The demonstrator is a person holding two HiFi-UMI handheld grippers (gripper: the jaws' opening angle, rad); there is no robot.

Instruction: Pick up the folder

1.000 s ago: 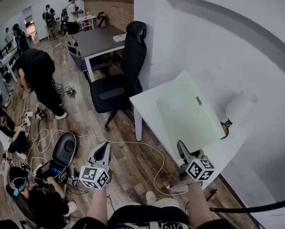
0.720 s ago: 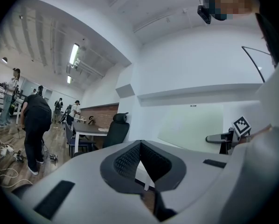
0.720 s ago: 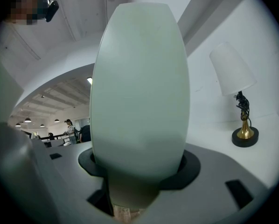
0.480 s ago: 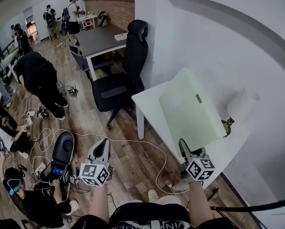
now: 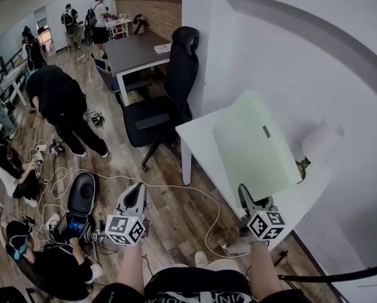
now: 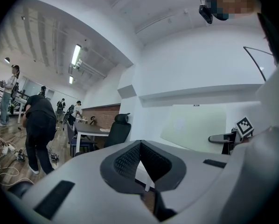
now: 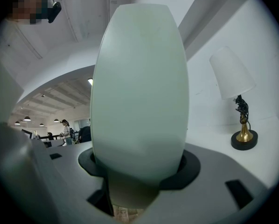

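Note:
A pale green folder (image 5: 251, 147) stands tilted above the white desk (image 5: 198, 137), held by its near edge. My right gripper (image 5: 244, 196) is shut on that edge; in the right gripper view the folder (image 7: 139, 87) fills the middle and sits between the jaws of the right gripper (image 7: 139, 171). My left gripper (image 5: 135, 197) hangs over the wooden floor, left of the desk, with its jaws together and nothing in them. From the left gripper view the folder (image 6: 195, 125) shows at the right with the right gripper (image 6: 221, 138) on it.
A white-shaded lamp (image 5: 321, 141) on a gold base (image 7: 244, 139) stands at the desk's far right by the wall. A black office chair (image 5: 169, 93) is left of the desk. Cables (image 5: 176, 191) cross the floor, and several people stand or sit at the left.
Both grippers and the folder have kept their places. The person in black at the left has stepped along the floor and the view has shifted slightly.

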